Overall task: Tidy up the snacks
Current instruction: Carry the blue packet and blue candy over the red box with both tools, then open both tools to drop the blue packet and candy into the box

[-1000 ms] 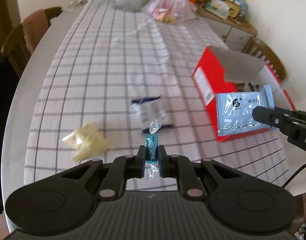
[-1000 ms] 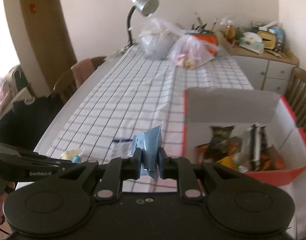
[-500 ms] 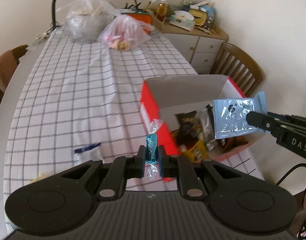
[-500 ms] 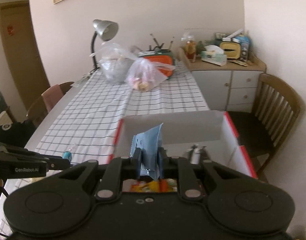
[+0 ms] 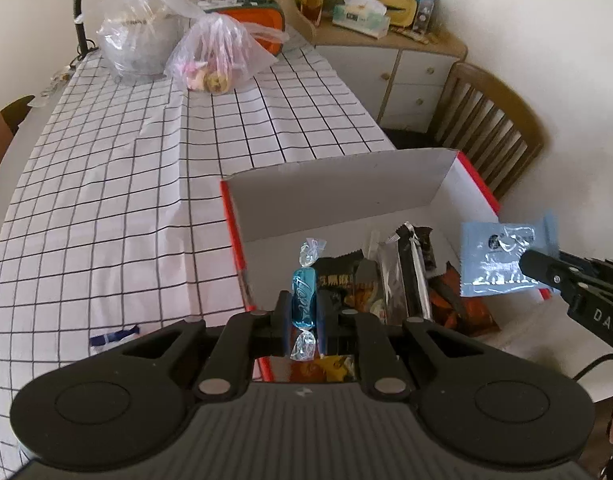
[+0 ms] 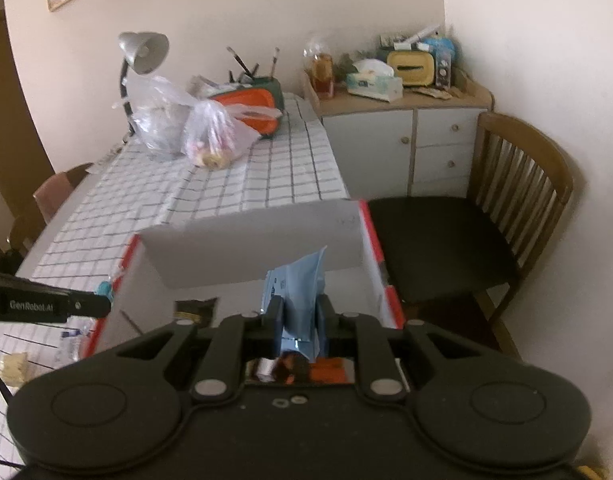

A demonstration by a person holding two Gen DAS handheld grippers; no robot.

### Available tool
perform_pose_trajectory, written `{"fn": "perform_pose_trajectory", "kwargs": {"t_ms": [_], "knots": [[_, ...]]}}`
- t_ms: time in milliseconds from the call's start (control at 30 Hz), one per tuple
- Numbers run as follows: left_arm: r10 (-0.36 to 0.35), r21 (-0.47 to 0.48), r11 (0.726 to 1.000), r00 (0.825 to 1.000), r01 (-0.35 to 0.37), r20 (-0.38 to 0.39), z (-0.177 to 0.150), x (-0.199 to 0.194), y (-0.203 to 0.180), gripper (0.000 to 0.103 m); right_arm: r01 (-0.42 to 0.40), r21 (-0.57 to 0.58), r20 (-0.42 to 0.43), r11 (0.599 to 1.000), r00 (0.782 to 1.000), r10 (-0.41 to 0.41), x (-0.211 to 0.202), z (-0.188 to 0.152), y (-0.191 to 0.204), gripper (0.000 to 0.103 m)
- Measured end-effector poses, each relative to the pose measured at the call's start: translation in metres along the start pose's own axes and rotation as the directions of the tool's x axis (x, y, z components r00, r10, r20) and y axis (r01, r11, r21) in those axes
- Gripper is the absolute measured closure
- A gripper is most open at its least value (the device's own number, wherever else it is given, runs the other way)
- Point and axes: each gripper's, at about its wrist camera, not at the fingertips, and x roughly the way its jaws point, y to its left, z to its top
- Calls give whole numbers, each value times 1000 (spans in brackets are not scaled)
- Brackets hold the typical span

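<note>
Left claw (image 5: 304, 312) grips blue candy (image 5: 304, 296); right claw (image 6: 299, 322) grips pale-blue packet (image 6: 300, 284).

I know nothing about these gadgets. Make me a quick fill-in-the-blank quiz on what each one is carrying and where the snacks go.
1. The left gripper holds a blue wrapped ____ in its shut jaws.
2. The right gripper is clamped on a light blue ____.
3. Snacks already lie inside the red ____, which sits on the checked tablecloth.
4. Beside the table stands a wooden ____.

Missing words: candy; packet; box; chair
</note>
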Motion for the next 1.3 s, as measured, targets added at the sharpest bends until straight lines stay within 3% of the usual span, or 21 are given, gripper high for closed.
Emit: {"fn": "perform_pose_trajectory", "kwargs": {"t_ms": [567, 867, 1167, 1300], "knots": [[138, 25, 990, 978, -136, -156, 32, 83, -21, 91, -3, 17, -133, 1000, 991, 6, 67, 7, -22, 88], [176, 55, 984, 961, -168, -212, 29, 103, -31, 91, -35, 0, -182, 999, 983, 34, 79, 2, -22, 87], [175, 48, 985, 954, -168, -245, 24, 106, -31, 91, -52, -8, -201, 999, 978, 49, 73, -4, -25, 77], [166, 31, 986, 958, -163, -234, 20, 99, -30, 90, -66, -11, -194, 998, 979, 62, 66, -6, -25, 71]]}}
